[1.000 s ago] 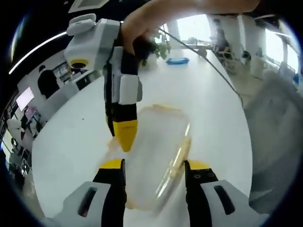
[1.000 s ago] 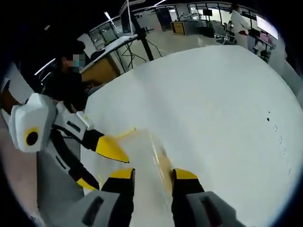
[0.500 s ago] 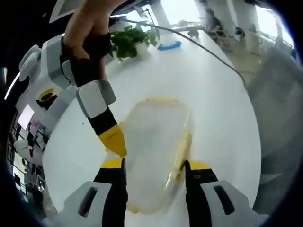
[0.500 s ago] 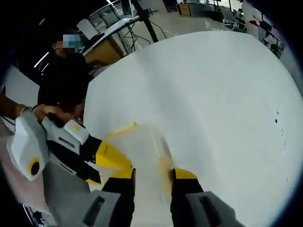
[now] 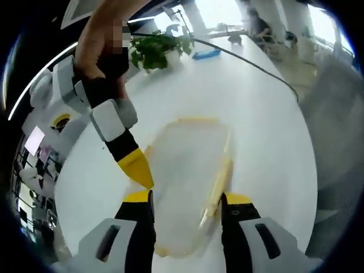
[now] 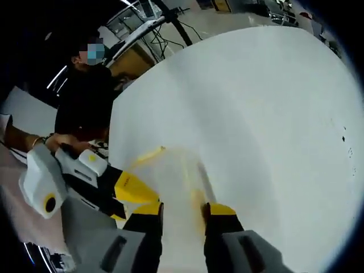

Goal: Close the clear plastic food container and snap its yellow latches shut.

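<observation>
In the left gripper view I see my left gripper [image 5: 185, 200] with its jaws spread apart. The clear plastic food container [image 5: 185, 182] lies flat on the white tabletop [image 5: 256, 114], and its near end sits between my two jaws. A yellow latch [image 5: 218, 185] runs along the side of the container, just inside my right-hand jaw and reaching past its tip. The far end of the container has a thin yellow edge [image 5: 196, 120] well beyond the jaws.

The right gripper [image 5: 136, 165] comes in above my left-hand jaw, held by a hand [image 5: 105, 40]. Its yellow tip points down at the container's side, just past the tip of my left-hand jaw. I cannot tell if it touches the container. Far beyond the jaws there is a green plant [image 5: 153, 48] and a blue thing [image 5: 206, 54] on the tabletop.

In the right gripper view the right gripper [image 6: 183, 209] has its jaws spread a little, with the container [image 6: 170, 176] between them and reaching out past their tips. The left gripper [image 6: 128, 190] shows just left of my left-hand jaw, its yellow tip beside the container. A person in dark clothes [image 6: 85, 108] stands farther off to the left.
</observation>
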`<state>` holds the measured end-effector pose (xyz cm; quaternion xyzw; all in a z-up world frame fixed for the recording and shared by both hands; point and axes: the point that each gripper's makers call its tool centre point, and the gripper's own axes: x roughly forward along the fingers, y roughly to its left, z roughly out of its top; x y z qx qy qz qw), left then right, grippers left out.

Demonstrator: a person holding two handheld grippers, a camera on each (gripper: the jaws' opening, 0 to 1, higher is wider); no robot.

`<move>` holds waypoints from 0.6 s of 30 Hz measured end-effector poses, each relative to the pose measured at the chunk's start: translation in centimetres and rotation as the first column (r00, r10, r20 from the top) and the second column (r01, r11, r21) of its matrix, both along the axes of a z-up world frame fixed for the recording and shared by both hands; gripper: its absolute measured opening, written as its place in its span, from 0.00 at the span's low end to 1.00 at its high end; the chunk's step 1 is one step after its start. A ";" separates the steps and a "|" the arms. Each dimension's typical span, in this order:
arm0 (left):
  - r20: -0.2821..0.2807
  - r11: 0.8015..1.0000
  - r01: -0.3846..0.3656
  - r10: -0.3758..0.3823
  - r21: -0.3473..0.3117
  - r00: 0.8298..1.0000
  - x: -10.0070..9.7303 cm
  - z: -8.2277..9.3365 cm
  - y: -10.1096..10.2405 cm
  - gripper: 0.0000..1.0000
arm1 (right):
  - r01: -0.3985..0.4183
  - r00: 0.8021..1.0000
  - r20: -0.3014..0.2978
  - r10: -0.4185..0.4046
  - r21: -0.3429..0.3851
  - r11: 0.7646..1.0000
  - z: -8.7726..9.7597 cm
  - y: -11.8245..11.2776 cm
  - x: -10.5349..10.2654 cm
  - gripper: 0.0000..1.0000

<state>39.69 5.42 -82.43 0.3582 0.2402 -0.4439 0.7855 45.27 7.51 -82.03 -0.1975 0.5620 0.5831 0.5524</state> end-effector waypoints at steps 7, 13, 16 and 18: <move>-0.005 1.000 0.002 -0.002 -0.007 1.000 -0.1 0.1 0.1 0.42 | 0.012 1.000 0.018 -0.012 0.005 1.000 -0.2 -0.7 -0.4 0.26; -0.007 1.000 -0.002 0.002 -0.004 1.000 -0.2 0.1 0.1 0.42 | 0.052 0.996 0.073 -0.055 0.038 0.998 -0.2 -0.9 -0.5 0.26; -0.007 1.000 -0.003 0.003 0.001 1.000 -0.3 0.1 0.1 0.43 | 0.065 0.986 0.153 -0.072 0.051 0.997 0.0 -1.2 -0.7 0.26; -0.007 1.000 -0.001 0.001 0.003 1.000 -0.3 0.2 0.1 0.43 | 0.088 0.977 0.187 -0.100 0.068 0.994 0.1 -1.3 -0.8 0.26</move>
